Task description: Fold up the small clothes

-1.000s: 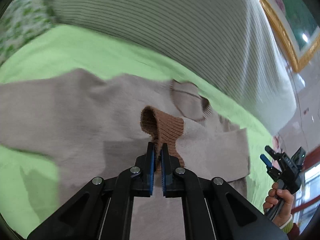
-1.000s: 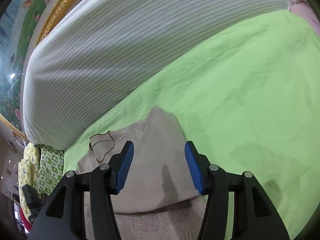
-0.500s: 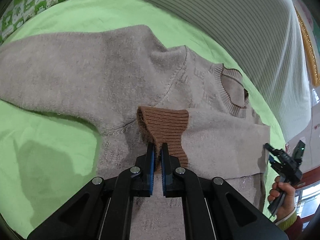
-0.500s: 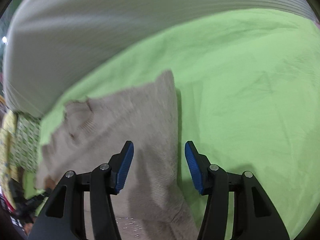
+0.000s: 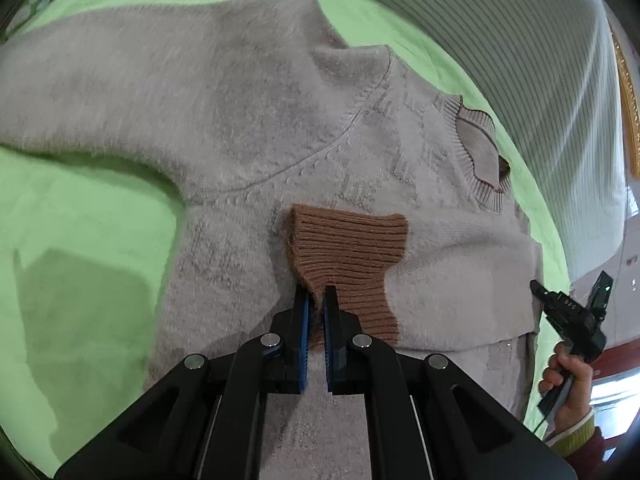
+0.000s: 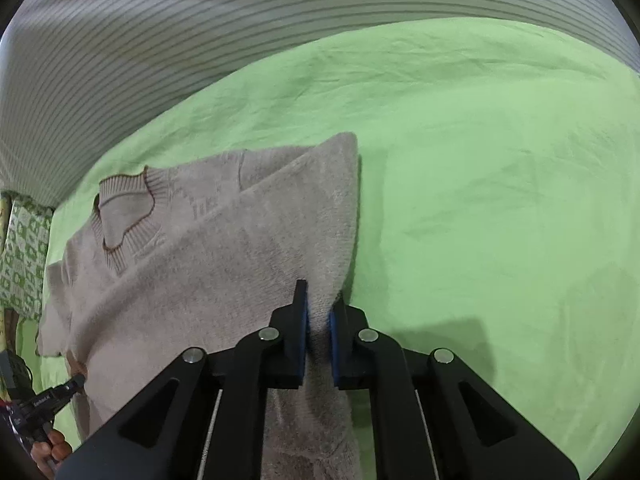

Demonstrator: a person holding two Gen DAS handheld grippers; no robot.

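Observation:
A small beige knit sweater lies on a green bed sheet, neck hole to the far right. One sleeve is folded across its chest, ending in a brown ribbed cuff. My left gripper is shut on that cuff. In the right wrist view the sweater lies with its folded shoulder edge toward me, and my right gripper is shut on that folded edge. The right gripper also shows at the right edge of the left wrist view.
A grey-and-white striped duvet is heaped along the far side of the bed. A green patterned pillow lies at the left. Bare green sheet spreads to the right of the sweater.
My right gripper has closed onto the sweater's folded edge; it was open before. My left gripper has carried the cuff over the chest and lowered it closer to the sweater.

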